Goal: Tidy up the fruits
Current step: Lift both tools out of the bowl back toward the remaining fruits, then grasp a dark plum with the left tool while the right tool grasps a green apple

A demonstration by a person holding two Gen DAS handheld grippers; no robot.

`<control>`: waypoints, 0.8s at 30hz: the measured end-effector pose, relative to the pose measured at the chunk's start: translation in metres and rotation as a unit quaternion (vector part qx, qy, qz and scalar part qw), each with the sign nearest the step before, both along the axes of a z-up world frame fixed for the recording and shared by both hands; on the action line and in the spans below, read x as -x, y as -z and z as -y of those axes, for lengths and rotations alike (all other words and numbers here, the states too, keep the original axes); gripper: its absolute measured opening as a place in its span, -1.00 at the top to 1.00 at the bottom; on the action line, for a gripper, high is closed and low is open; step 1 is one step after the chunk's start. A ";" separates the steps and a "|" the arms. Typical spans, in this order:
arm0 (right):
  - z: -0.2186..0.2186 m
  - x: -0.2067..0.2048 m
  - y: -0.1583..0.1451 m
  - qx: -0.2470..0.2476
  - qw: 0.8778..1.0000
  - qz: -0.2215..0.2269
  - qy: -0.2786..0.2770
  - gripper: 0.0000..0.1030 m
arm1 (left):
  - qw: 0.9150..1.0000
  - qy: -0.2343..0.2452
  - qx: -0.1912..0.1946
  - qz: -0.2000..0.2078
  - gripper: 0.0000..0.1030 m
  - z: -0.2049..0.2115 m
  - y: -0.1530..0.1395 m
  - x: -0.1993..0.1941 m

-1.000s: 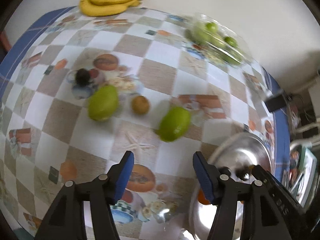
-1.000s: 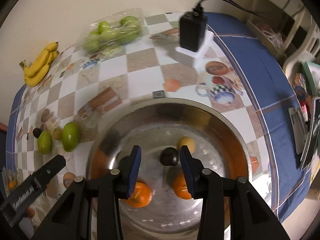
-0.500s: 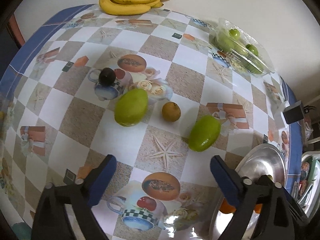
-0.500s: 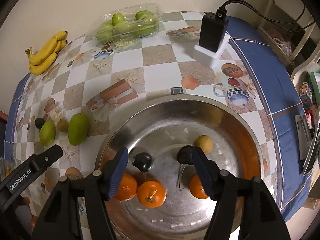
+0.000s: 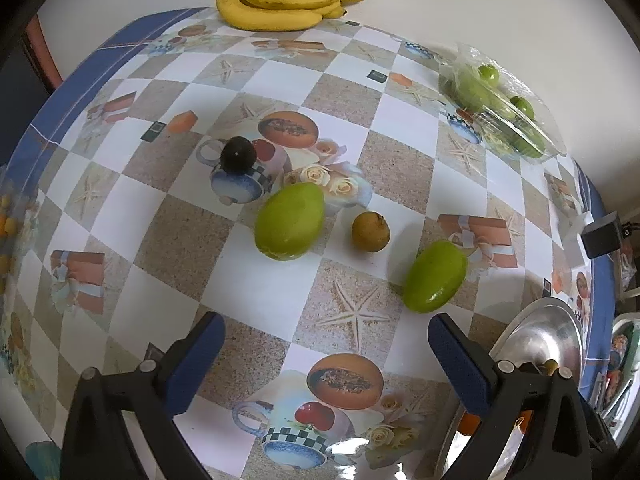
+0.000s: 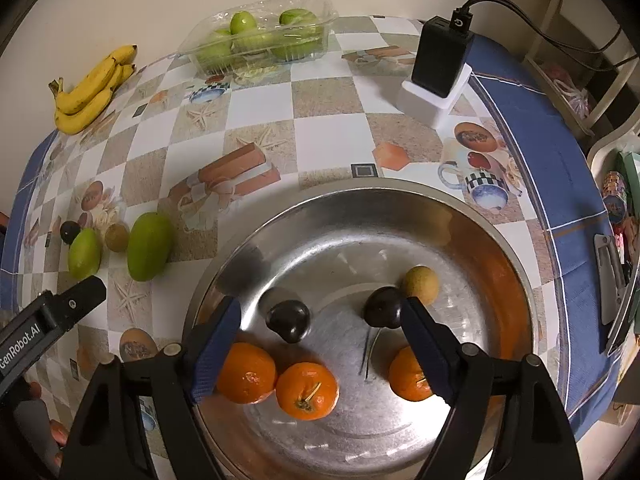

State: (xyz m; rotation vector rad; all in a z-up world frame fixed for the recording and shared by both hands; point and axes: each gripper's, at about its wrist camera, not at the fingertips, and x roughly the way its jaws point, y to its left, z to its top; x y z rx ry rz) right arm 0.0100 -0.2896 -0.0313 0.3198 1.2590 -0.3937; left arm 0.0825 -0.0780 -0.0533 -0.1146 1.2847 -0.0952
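My left gripper (image 5: 326,354) is open and empty above the checked tablecloth. Beyond it lie two green mangoes (image 5: 290,222) (image 5: 435,276), a small brown fruit (image 5: 371,231) between them, and a dark plum (image 5: 239,155). My right gripper (image 6: 320,350) is open and empty over the steel bowl (image 6: 516,272). The bowl holds three oranges (image 6: 246,373) (image 6: 307,391) (image 6: 408,374), two dark plums (image 6: 289,320) (image 6: 382,307) and a small yellow fruit (image 6: 420,279). The mangoes also show in the right wrist view (image 6: 149,246) (image 6: 84,253).
A banana bunch (image 5: 284,4) lies at the far edge by the wall. A clear plastic tray of green apples (image 6: 260,36) stands at the back. A black charger on a white block (image 6: 440,68) stands back right. The bowl's rim (image 5: 540,332) is at my left gripper's right.
Both grippers have opened wide. The right one let a dark plum go into the bowl and pulled back. The left one moved left, away from the bowl, toward the mangoes.
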 end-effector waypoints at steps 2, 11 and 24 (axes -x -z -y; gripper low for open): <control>0.000 0.000 0.000 0.002 1.000 0.000 0.001 -0.81 | 1.000 0.000 -0.001 0.000 -1.00 0.000 0.000 0.000; 0.003 0.002 0.001 0.005 1.000 0.004 0.015 -1.00 | 1.000 0.000 -0.003 0.008 -1.00 -0.002 -0.002 -0.002; -0.003 -0.002 -0.006 -0.036 0.998 0.049 0.018 -1.00 | 0.997 0.019 -0.048 0.064 -1.00 -0.012 -0.018 -0.017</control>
